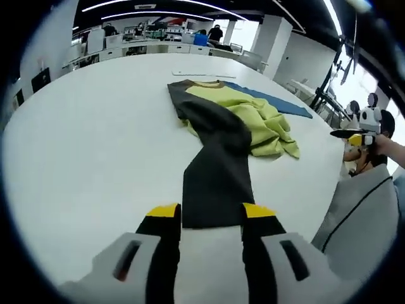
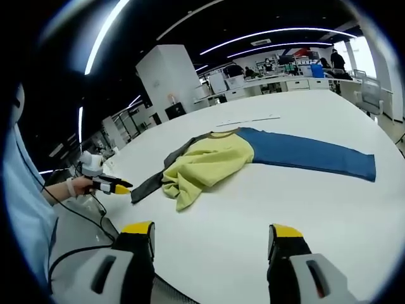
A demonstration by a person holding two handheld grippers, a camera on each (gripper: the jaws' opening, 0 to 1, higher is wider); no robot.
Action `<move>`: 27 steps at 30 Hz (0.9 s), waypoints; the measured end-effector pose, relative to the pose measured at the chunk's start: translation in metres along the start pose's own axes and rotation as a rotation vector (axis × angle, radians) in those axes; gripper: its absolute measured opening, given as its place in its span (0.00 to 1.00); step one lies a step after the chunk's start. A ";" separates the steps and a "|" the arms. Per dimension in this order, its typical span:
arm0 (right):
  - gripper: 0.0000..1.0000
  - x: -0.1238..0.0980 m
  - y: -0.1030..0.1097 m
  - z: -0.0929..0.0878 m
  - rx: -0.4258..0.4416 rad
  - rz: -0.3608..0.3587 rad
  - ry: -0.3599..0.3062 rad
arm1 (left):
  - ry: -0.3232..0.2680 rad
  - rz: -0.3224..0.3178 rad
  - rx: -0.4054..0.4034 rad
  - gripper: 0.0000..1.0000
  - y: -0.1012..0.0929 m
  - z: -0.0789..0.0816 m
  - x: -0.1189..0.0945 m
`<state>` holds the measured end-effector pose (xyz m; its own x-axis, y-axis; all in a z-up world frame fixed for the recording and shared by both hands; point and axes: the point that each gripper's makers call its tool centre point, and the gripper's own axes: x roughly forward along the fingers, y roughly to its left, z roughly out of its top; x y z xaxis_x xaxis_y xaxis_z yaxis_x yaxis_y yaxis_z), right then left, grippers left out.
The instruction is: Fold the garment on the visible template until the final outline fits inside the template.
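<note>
A long-sleeved garment lies on the white table (image 1: 95, 145). Its yellow-green body (image 1: 253, 117) is bunched up, a dark grey sleeve (image 1: 215, 171) stretches toward me, and a blue sleeve (image 1: 272, 100) lies flat on the far side. My left gripper (image 1: 212, 209) is open, and the dark sleeve's cuff lies between its yellow-tipped jaws. In the right gripper view the body (image 2: 205, 161), the blue sleeve (image 2: 310, 154) and the dark sleeve (image 2: 152, 180) all show. My right gripper (image 2: 212, 229) is open over bare table, well short of the garment. The left gripper (image 2: 117, 185) sits at the dark cuff.
A thin pale strip (image 1: 196, 74) lies on the table beyond the collar. A hand holds the right gripper (image 1: 351, 134) off the table's right edge. A grey sleeve (image 1: 361, 209) is at the right. Desks, chairs and people (image 1: 215, 31) fill the background. Cables (image 2: 88, 247) hang beside the table.
</note>
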<state>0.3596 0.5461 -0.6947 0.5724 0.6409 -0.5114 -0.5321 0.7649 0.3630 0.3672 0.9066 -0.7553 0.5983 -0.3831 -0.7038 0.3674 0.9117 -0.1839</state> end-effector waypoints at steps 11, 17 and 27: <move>0.73 -0.002 -0.001 -0.003 0.007 -0.005 0.001 | 0.032 0.030 0.023 0.20 0.007 -0.009 0.004; 0.73 -0.002 -0.001 -0.005 0.012 -0.007 0.002 | 0.044 0.058 0.025 0.11 0.014 -0.009 0.005; 0.73 0.002 0.004 -0.004 0.010 -0.001 0.001 | 0.061 0.027 0.074 0.01 0.008 -0.012 0.006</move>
<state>0.3561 0.5498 -0.6976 0.5721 0.6403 -0.5125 -0.5255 0.7660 0.3704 0.3655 0.9129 -0.7691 0.5648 -0.3462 -0.7491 0.4045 0.9074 -0.1143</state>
